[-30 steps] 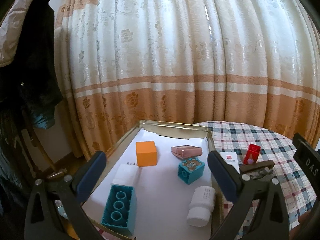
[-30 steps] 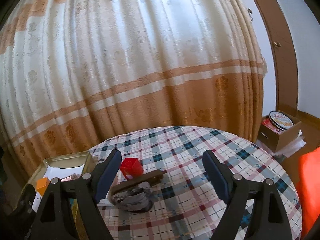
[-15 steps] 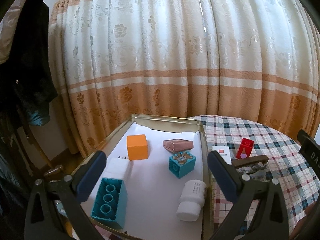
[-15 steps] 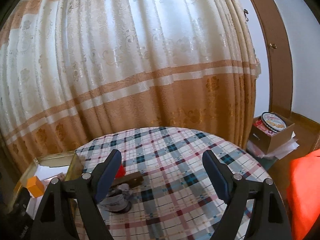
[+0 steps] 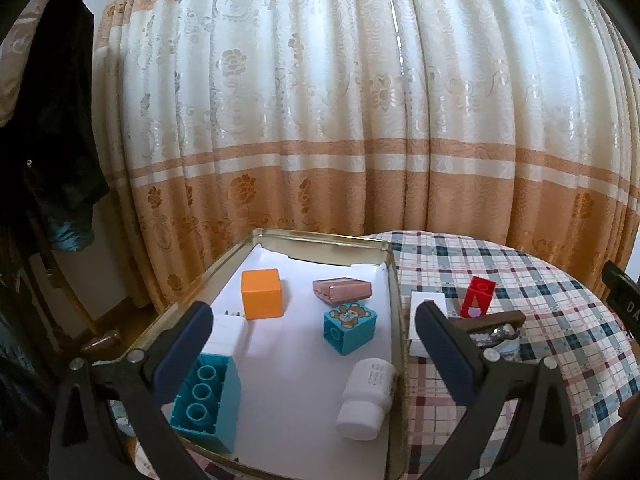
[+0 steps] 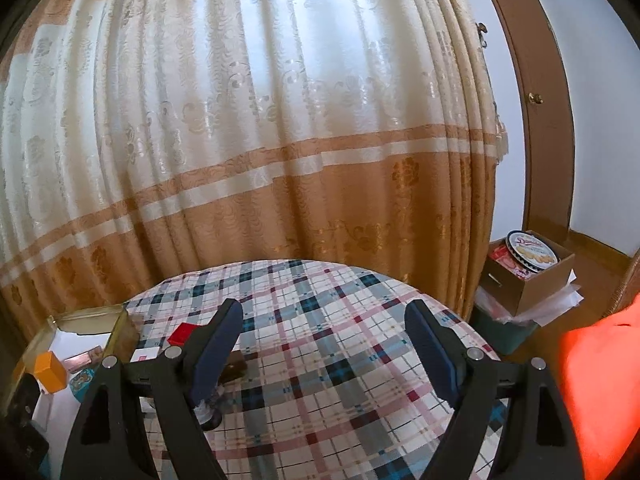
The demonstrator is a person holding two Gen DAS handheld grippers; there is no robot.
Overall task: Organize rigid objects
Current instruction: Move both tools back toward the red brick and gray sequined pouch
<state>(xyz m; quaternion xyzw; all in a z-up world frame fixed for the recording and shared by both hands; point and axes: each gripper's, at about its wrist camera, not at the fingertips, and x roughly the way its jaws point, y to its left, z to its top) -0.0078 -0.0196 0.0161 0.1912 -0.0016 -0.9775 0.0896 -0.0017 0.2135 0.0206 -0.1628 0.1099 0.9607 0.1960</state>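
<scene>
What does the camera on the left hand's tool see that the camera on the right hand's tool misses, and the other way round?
Only the left wrist view shows the white bottle lying on its side in the tin tray, the long teal brick and the dark clothes hanging at the left. Only the right wrist view shows the brown door and the cardboard box holding a cookie tin. Both show the curtain, the plaid tablecloth, the orange cube, the bear block and the red block. Both tools, left and right, are open and empty.

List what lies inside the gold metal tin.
Inside the gold metal tin: orange cube, pink case, teal bear block, white bottle, teal brick, white block. White paper hides the bottom.
</scene>
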